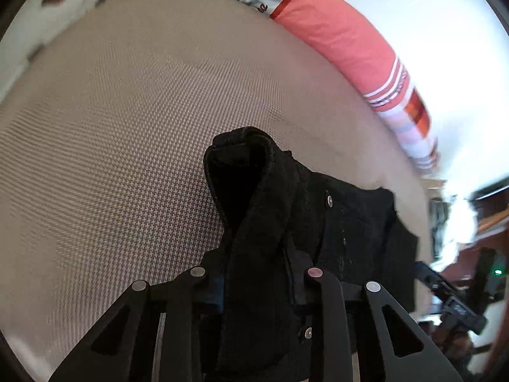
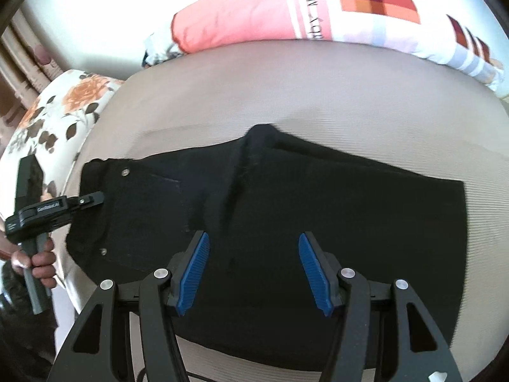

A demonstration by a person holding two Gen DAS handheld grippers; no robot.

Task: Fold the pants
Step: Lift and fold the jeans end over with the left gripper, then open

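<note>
Black pants (image 2: 318,197) lie spread flat across a beige woven bed surface (image 2: 286,89), waistband to the left. My left gripper (image 2: 95,198), held by a hand (image 2: 38,261), bites the waistband edge at the left. In the left wrist view the left gripper (image 1: 257,280) is shut on a bunched fold of the pants (image 1: 350,229), and the lifted waistband rises between its fingers. My right gripper (image 2: 254,237) hovers over the middle of the pants. Its blue pads (image 2: 194,273) stand apart with nothing pinched between them.
A pink and checked quilt (image 2: 238,16) runs along the far edge of the bed. A floral pillow (image 2: 63,111) lies at the left. The bed's edge drops off at the lower left, near the hand. Bare beige cover (image 1: 127,127) stretches beyond the pants.
</note>
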